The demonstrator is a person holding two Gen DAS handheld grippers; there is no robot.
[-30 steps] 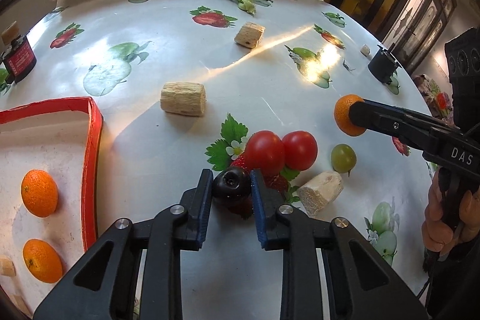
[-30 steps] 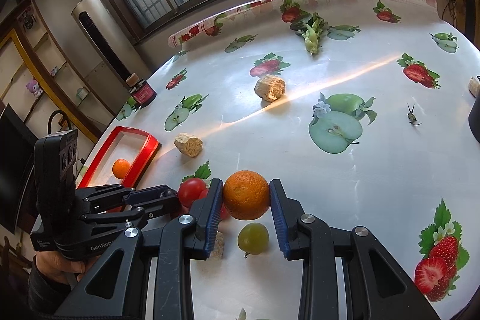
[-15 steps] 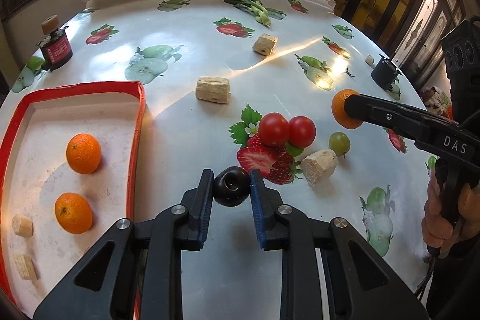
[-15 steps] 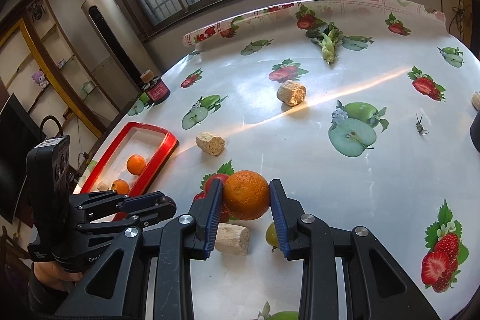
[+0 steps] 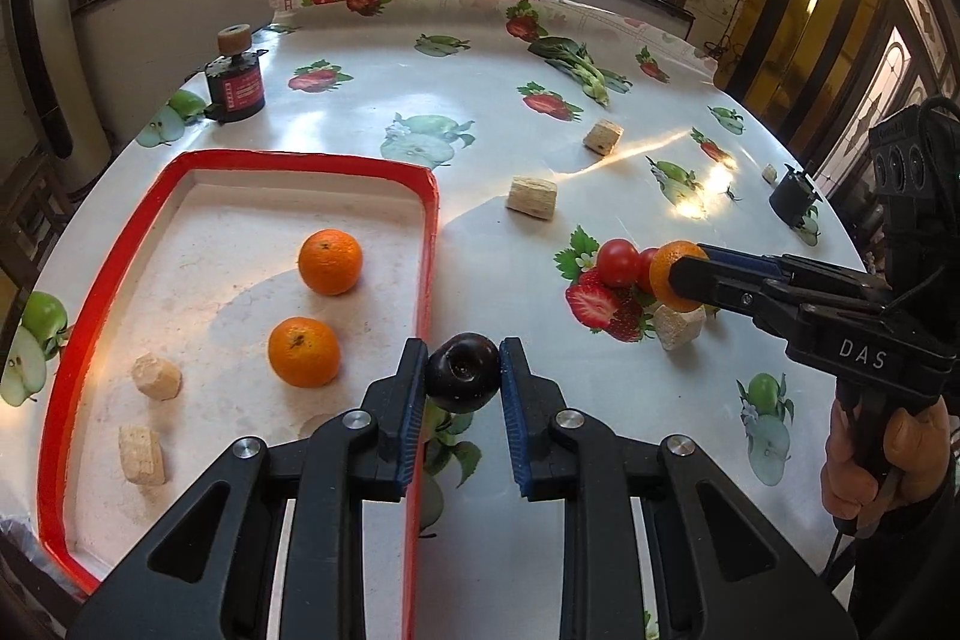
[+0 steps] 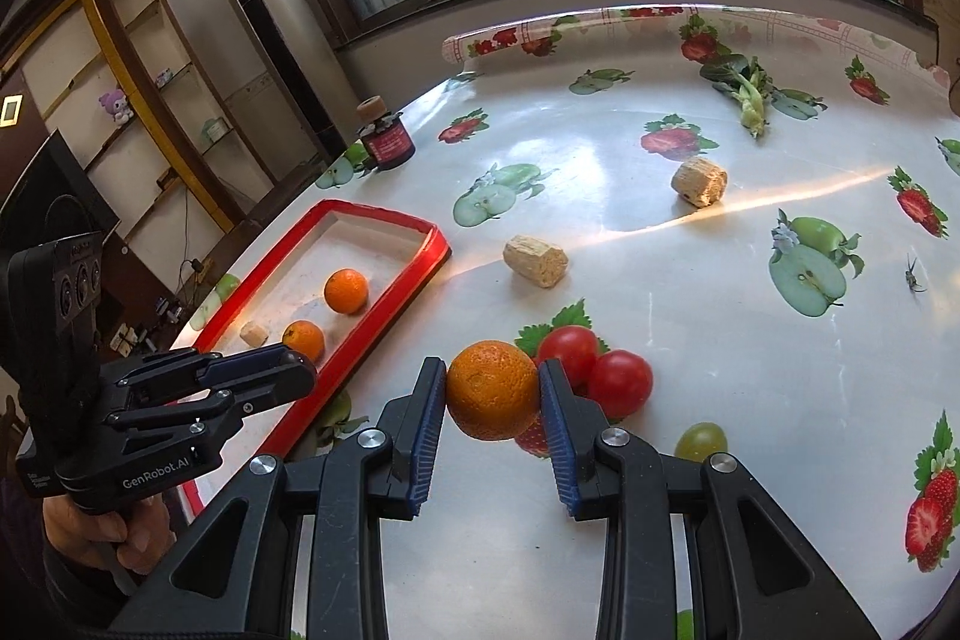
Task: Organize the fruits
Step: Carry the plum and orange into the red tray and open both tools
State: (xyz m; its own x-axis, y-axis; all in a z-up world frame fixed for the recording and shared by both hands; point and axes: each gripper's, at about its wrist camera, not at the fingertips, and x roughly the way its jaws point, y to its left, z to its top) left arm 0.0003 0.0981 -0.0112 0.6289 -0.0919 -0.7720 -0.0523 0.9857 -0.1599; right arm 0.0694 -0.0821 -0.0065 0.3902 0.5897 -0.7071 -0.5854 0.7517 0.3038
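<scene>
Currently, both grippers carry one fruit each; the sorting is partly done.
Left gripper (image 5: 462,370): closed on a dark plum (image 5: 462,371), held off the counter, right over the near right rim of the red tray (image 5: 123,253).
Right gripper (image 6: 492,391): closed on an orange (image 6: 492,389), held above the counter (image 6: 600,148); the tray is well to its left.
Already in the tray: two oranges (image 5: 330,261), ahead and to the left of the left gripper, together with two pale wood-like pieces (image 5: 156,377).
Left on the counter: two red tomatoes (image 6: 620,382) just ahead and right of the right gripper, and one green grape (image 6: 701,442) close on its right side.
Not fruit: more pale pieces (image 6: 536,260) and a leafy green vegetable (image 6: 747,91), farther ahead.
Progress, my judgement: about half; two fruits are in the tray, two are on the way, three wait.
Next: probably the plum goes down first, because it is already at the tray.
</scene>
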